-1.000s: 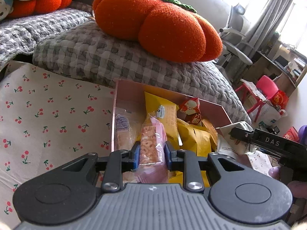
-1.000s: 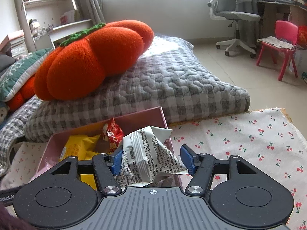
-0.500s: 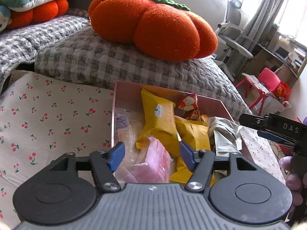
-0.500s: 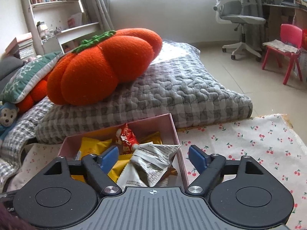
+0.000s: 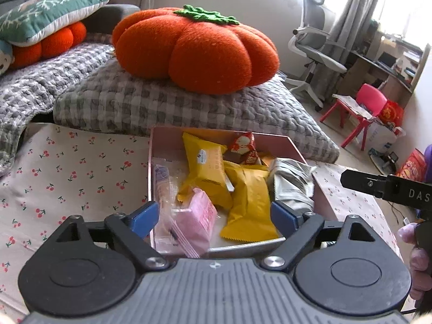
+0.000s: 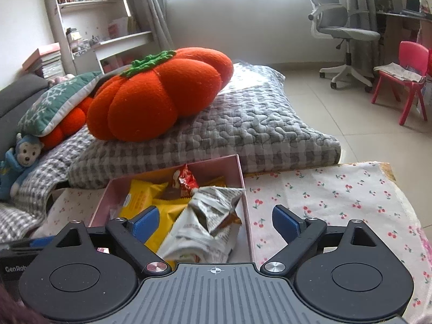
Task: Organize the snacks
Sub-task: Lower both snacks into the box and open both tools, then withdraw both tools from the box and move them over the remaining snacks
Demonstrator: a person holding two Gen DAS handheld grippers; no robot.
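Observation:
A pink box (image 5: 294, 149) (image 6: 240, 172) sits on the cherry-print cloth and holds several snacks: yellow packets (image 5: 208, 167) (image 6: 140, 197), a small red packet (image 5: 243, 147) (image 6: 185, 181), a pink snack bar (image 5: 195, 222), a clear wrapped bar (image 5: 162, 186) and a crumpled white-grey packet (image 5: 291, 181) (image 6: 208, 221). My left gripper (image 5: 214, 217) is open and empty, just above the box's near edge. My right gripper (image 6: 216, 220) is open and empty above the box's right side, with the white-grey packet lying between its fingers. Its finger shows in the left wrist view (image 5: 378, 186).
An orange pumpkin cushion (image 5: 194, 51) (image 6: 159, 94) rests on a grey quilted pad (image 5: 189, 105) behind the box. The cherry-print cloth (image 5: 67, 172) (image 6: 337, 202) extends left and right of the box. An office chair (image 6: 348, 32) and a pink stool (image 6: 407, 75) stand far right.
Both grippers opened and pulled back. The left one let go of the pink snack bar and the right one let go of the white-grey packet; both now lie in the box.

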